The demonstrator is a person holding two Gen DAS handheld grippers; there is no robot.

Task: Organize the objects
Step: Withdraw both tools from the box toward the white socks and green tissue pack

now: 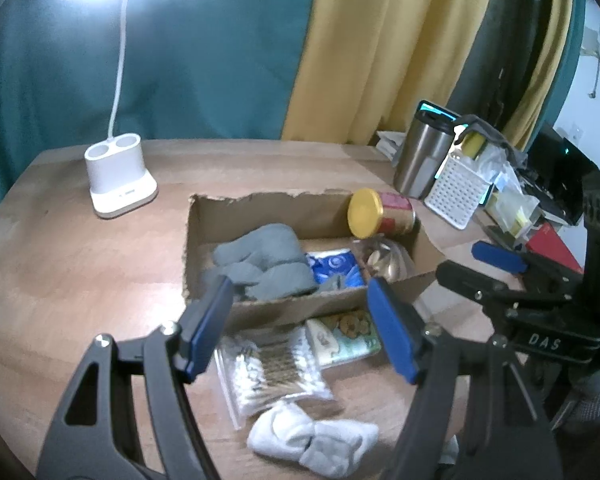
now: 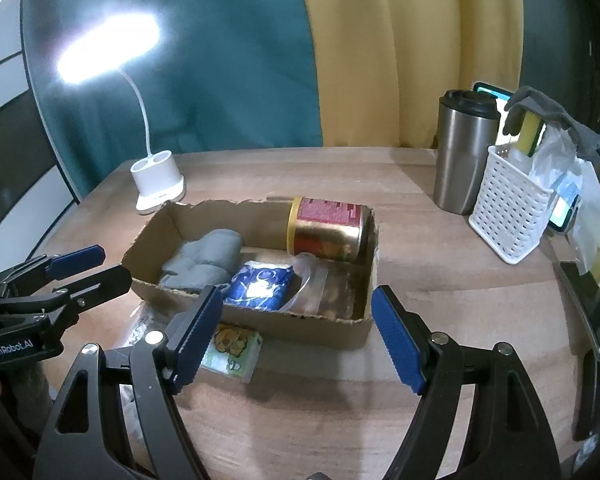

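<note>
Left gripper (image 1: 300, 328): held tilted downward, jaws spread apart, nothing gripped.
Right gripper (image 2: 298, 338): held tilted downward, jaws parted, nothing gripped.

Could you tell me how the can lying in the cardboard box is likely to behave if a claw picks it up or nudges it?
The can lies on its side in the box, so a nudge would probably roll it. Its glossy body looks rigid, likely slippery for the pads. Its weight cannot be judged; the yellow lid looks shut.
</note>
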